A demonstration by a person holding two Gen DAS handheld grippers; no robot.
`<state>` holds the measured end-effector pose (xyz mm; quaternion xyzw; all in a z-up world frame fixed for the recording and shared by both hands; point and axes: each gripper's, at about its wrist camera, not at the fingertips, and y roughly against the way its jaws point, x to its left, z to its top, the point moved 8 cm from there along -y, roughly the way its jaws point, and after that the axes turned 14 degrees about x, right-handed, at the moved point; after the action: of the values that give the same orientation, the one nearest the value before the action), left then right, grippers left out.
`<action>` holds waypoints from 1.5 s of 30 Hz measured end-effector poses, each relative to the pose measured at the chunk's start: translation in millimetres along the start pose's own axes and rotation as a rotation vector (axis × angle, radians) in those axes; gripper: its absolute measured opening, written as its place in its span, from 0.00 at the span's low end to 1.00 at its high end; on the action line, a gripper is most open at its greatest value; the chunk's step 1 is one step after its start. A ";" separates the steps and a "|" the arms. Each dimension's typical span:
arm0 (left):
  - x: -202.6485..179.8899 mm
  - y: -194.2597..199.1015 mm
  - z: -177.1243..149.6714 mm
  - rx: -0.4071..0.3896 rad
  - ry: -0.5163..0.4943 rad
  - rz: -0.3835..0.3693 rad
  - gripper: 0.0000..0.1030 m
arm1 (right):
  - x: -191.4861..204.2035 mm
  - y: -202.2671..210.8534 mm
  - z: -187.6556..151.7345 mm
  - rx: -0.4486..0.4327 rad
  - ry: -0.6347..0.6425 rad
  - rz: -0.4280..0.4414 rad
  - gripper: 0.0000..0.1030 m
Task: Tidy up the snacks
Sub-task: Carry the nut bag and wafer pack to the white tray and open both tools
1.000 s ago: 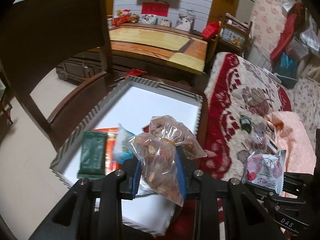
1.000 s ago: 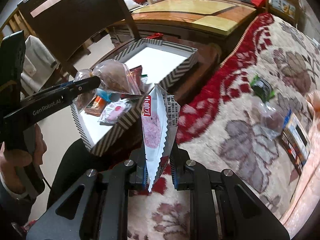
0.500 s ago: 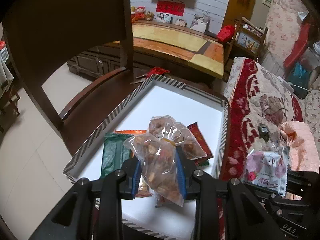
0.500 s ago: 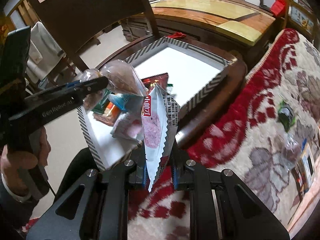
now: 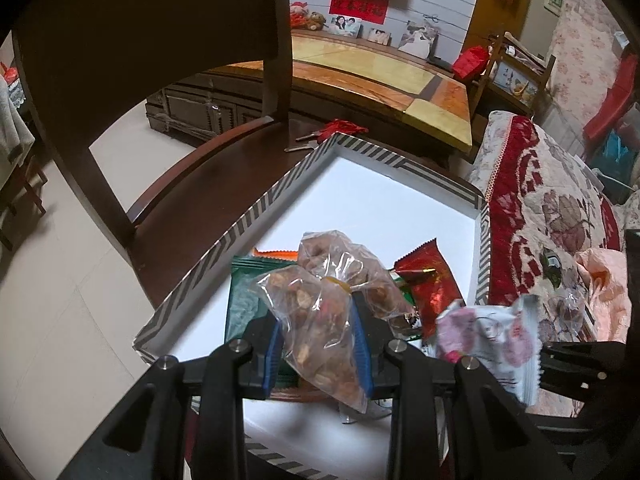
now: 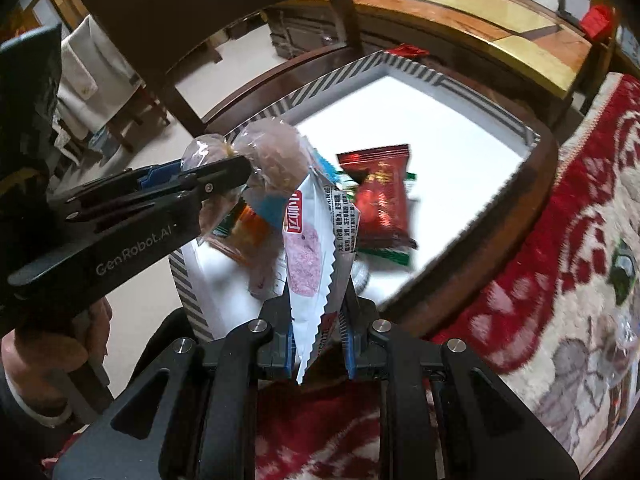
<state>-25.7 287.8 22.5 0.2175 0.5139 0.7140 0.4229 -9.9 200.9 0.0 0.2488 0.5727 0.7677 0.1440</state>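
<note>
My left gripper (image 5: 318, 354) is shut on a clear bag of brown nuts (image 5: 320, 320) and holds it above the near end of a white box with a striped rim (image 5: 264, 208). My right gripper (image 6: 318, 350) is shut on a white and pink snack packet (image 6: 310, 252), held upright over the box's near right edge; the packet also shows in the left wrist view (image 5: 488, 340). In the box lie a red packet (image 5: 430, 284), a green packet (image 5: 244, 300) and an orange one (image 5: 276, 254). The left gripper with its bag (image 6: 264, 156) shows in the right wrist view.
The box sits on a dark wooden chair seat (image 5: 200, 184) with a tall backrest (image 5: 140, 32). A red floral blanket (image 5: 552, 216) lies to the right with small loose items on it (image 5: 552, 264). A low wooden cabinet (image 5: 380, 84) stands behind.
Both grippers have moved forward and over the box with their snacks still held. The right gripper's packet has come in over the box's near right edge.
</note>
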 end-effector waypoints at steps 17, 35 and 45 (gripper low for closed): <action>-1.2 -14.7 4.1 0.015 0.000 0.005 0.32 | -22.9 -26.9 37.5 0.072 -0.005 -0.068 0.16; 3.5 -25.1 -3.4 0.057 0.038 0.019 0.42 | -23.5 -26.9 30.2 0.082 -0.033 -0.070 0.17; 4.6 -14.4 -8.5 0.041 0.048 0.025 0.72 | -23.7 -8.6 17.2 0.041 -0.051 -0.055 0.24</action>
<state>-29.1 288.6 5.5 0.2151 0.5357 0.7135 0.3970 18.7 205.4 -9.6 0.2556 0.5912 0.7449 0.1743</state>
